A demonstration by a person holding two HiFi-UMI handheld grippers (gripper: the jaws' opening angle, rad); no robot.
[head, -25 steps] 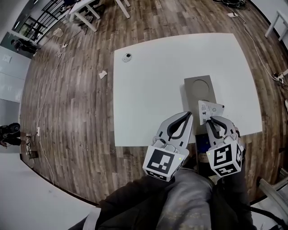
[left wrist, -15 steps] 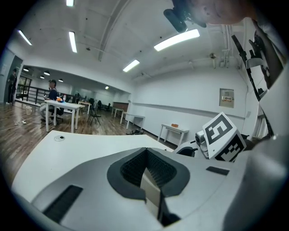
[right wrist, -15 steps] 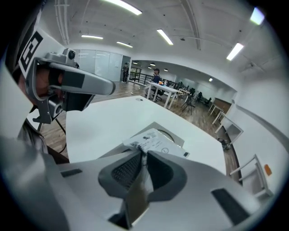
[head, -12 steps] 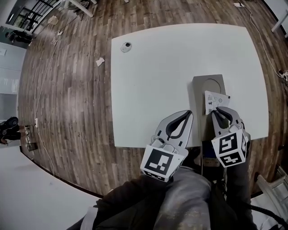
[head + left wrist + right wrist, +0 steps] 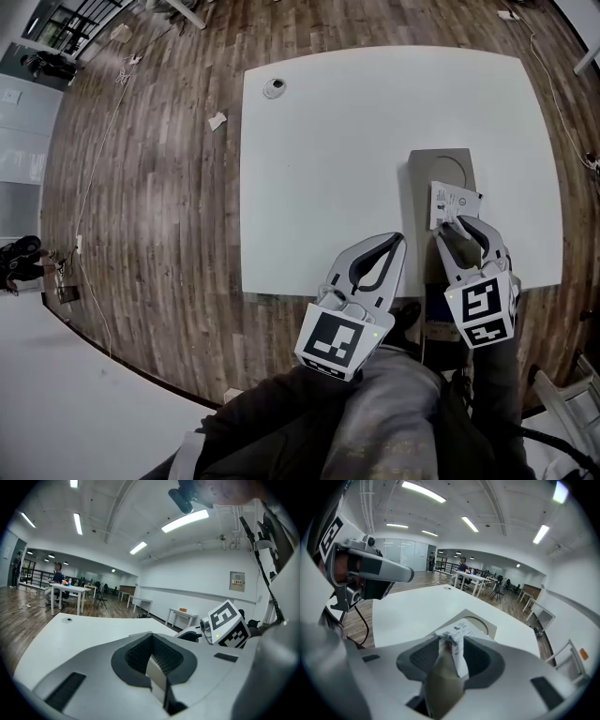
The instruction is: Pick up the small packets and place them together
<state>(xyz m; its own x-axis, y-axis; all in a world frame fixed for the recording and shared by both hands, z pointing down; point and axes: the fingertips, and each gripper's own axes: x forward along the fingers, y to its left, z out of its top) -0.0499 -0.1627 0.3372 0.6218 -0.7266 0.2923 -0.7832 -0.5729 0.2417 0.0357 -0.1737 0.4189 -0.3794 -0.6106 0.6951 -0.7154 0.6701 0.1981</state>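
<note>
Bright, even indoor light in all three views. It comes from the ceiling strip lights [image 5: 185, 521], which show as blown-out bars in both gripper views, and one flares at the top right of the right gripper view. The white table [image 5: 356, 141] is close to clipping in the head view, with little surface detail and only faint, soft shadows. A pale sheen lies on the wood floor [image 5: 150, 187] at left. Fisheye is heavy throughout. Table edges and floor planks bow, and the gripper views end in a black round vignette. The near field is soft. The left claw [image 5: 151, 639] and the packet [image 5: 454, 631] at the right claw [image 5: 461, 641] blur close to the lens, while the room behind is sharper.
</note>
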